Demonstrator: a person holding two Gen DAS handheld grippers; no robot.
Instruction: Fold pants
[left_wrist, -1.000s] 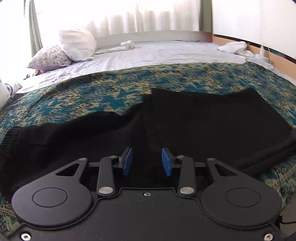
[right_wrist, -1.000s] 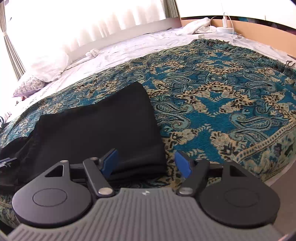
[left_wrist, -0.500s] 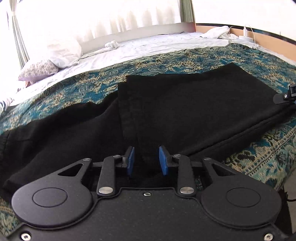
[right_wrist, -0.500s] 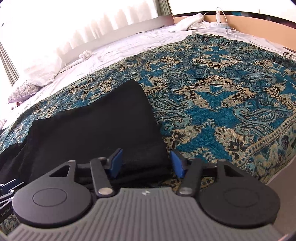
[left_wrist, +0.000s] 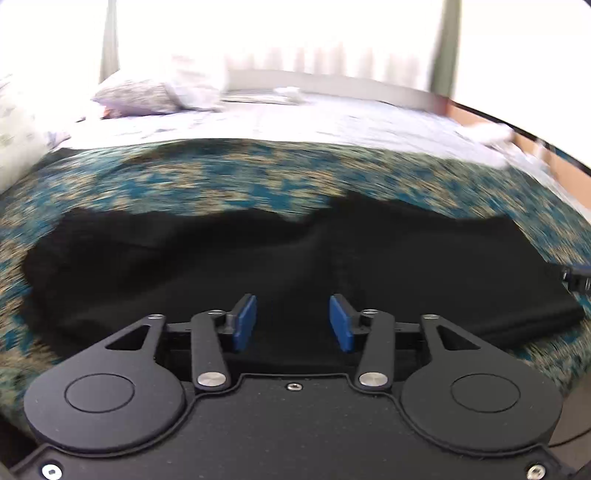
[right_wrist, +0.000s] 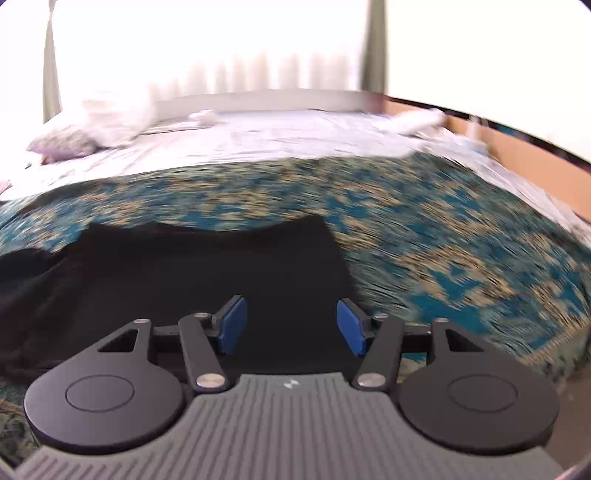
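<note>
**Left wrist view: lining up for the next fold**

Left wrist view shows us the black fabric pants (left_wrist: 280, 266) lying partly folded across the teal-and-beige paisley bedspread (left_wrist: 229, 177), near the bed's front edge. Our left hand-held gripper (left_wrist: 291, 323) hangs over the dark cloth; its blue pads have just been opening and now stand apart with nothing pinched between them. Our right hand-held gripper (right_wrist: 291, 326) is spread too, empty, above the pants' right end (right_wrist: 303, 266).

We judge the next step is a fresh grasp. To do it well, we should lower both hands together, catch all layers at matching edges, and lift evenly so the fold stays square.
</note>
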